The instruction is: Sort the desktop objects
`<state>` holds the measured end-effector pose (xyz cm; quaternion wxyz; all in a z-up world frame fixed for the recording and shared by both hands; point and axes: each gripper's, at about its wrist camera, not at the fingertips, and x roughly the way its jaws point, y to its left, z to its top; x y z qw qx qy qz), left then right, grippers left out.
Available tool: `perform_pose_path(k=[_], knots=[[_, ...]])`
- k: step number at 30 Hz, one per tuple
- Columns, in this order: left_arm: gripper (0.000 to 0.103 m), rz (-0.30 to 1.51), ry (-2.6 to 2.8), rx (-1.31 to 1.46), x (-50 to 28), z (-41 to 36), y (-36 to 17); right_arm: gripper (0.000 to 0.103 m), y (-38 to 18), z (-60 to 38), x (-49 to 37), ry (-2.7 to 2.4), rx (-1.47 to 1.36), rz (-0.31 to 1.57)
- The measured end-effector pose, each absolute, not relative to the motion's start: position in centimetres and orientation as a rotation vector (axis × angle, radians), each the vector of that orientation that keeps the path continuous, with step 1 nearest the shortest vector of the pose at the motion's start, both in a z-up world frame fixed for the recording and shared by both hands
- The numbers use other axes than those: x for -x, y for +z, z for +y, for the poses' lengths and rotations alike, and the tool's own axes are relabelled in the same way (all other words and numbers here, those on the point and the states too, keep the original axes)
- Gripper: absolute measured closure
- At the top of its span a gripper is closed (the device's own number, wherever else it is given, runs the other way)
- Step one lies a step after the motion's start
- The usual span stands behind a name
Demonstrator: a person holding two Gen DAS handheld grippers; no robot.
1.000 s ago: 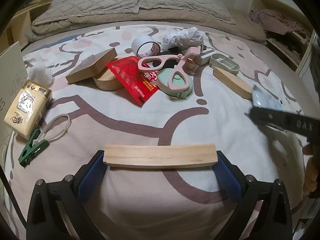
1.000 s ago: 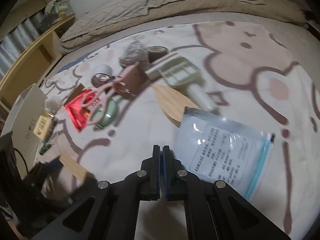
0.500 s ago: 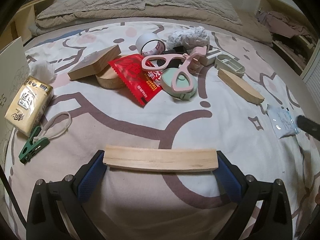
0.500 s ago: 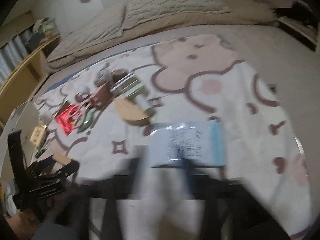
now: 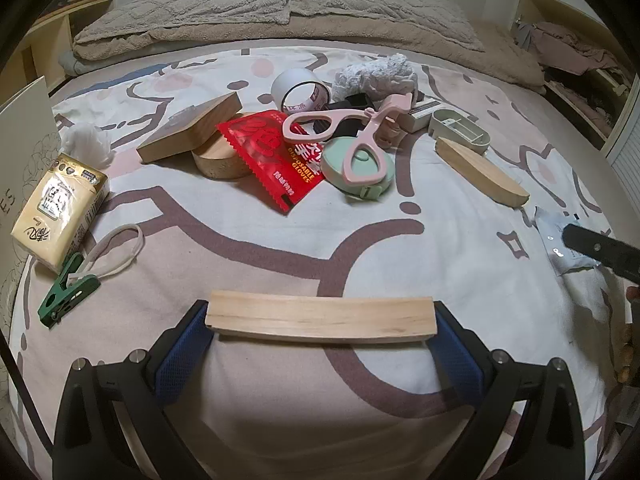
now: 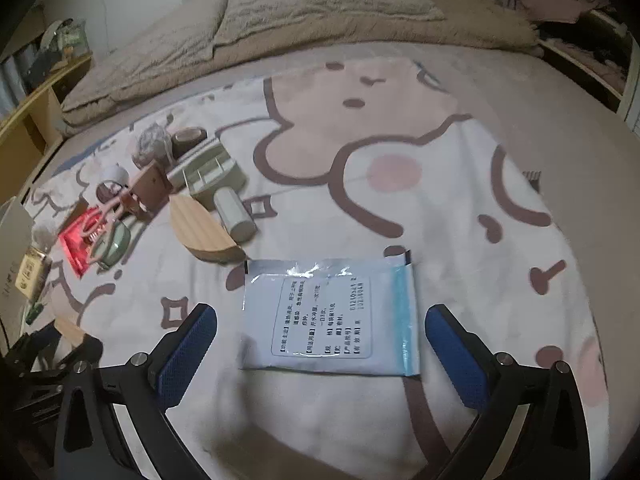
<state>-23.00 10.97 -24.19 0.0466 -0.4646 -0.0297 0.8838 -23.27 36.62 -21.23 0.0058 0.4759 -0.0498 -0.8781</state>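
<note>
My left gripper (image 5: 320, 322) is shut on a long pale wooden block (image 5: 280, 314), gripped end to end between its blue pads just above the patterned bedspread (image 5: 280, 248). My right gripper (image 6: 321, 314) has its jaws opening wide. A flat white-and-blue sachet with a printed label (image 6: 328, 280) lies on the bedspread between its fingers, and neither pad touches it. In the left wrist view that sachet (image 5: 554, 236) lies at the far right, with one black finger (image 5: 600, 246) of the right gripper over it.
A pile sits mid-bed: red glove packet (image 5: 272, 156), pink scissors (image 5: 352, 136), mint tape measure (image 5: 360, 168), tape roll (image 5: 300, 92), wooden blocks (image 5: 192, 132). A half-round wooden piece (image 6: 204, 228) lies near the sachet. At the left lie a tissue pack (image 5: 60, 208) and a green clip (image 5: 66, 292).
The right gripper has gone from shut to wide open and has swung to face the sachet, which now lies between its fingers. The left gripper and its block have not moved.
</note>
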Motion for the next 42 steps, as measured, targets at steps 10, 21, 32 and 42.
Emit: perform_pose_path(k=[10, 21, 32, 42], knots=[[0.000, -0.084, 2.700, 1.414, 22.9, 11.1, -24.3, 0.000, -22.7, 34.8, 24.6, -2.731, -1.569, -0.002], [0.000, -0.097, 2.683, 1.430, 23.1, 10.9, -24.2, 0.000, -23.5, 35.6, 24.8, -2.727, -1.551, -0.015], [0.001, -0.123, 2.694, 1.390, 22.8, 10.8, -24.0, 0.005, -23.3, 35.5, 23.3, -2.801, -1.402, -0.012], [0.003, -0.069, 2.731, 1.355, 22.4, 11.3, -24.1, 0.021, -22.9, 34.2, 22.9, -2.839, -1.312, 0.062]])
